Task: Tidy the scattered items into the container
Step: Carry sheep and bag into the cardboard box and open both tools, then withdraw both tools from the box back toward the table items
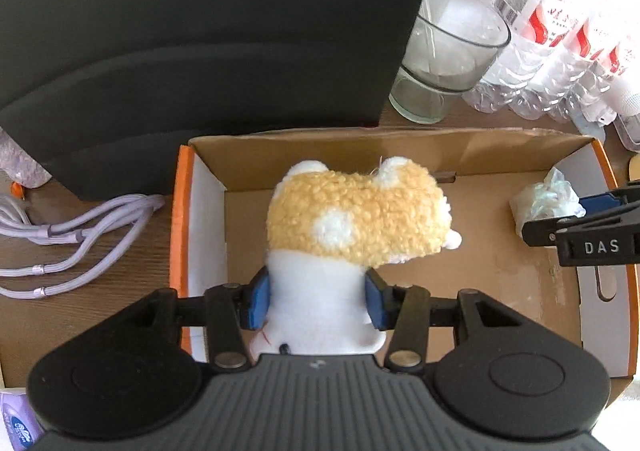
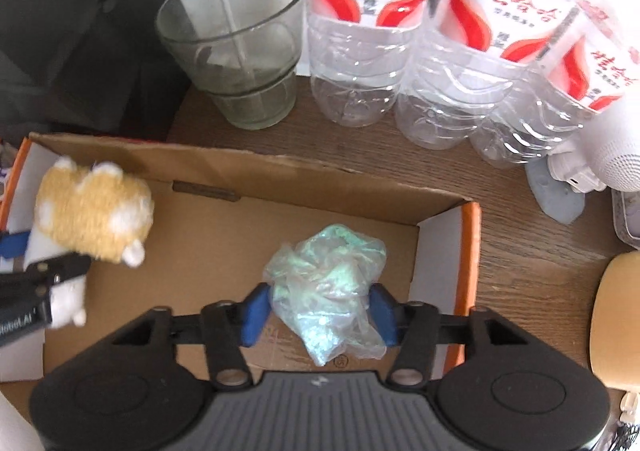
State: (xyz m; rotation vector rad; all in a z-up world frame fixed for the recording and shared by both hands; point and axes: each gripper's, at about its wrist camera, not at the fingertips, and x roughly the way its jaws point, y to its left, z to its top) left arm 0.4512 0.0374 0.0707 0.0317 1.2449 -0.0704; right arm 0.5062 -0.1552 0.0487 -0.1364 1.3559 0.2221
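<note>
Plush toy with yellow curly head and white body (image 1: 352, 223), and crumpled translucent plastic bag (image 2: 328, 291), are held over the open cardboard box with orange rim (image 1: 182, 211).

Both are judged soft and light. The toy's white body is clamped between the left gripper (image 1: 318, 299) pads, head pointing away from the jaws along its long axis. The bag sits between the right gripper (image 2: 320, 309) pads, which stand loosely apart; no clear axis is seen.

Plush toy (image 1: 356, 219), crumpled bag (image 2: 328, 287) — inside box (image 1: 400, 143)
</note>
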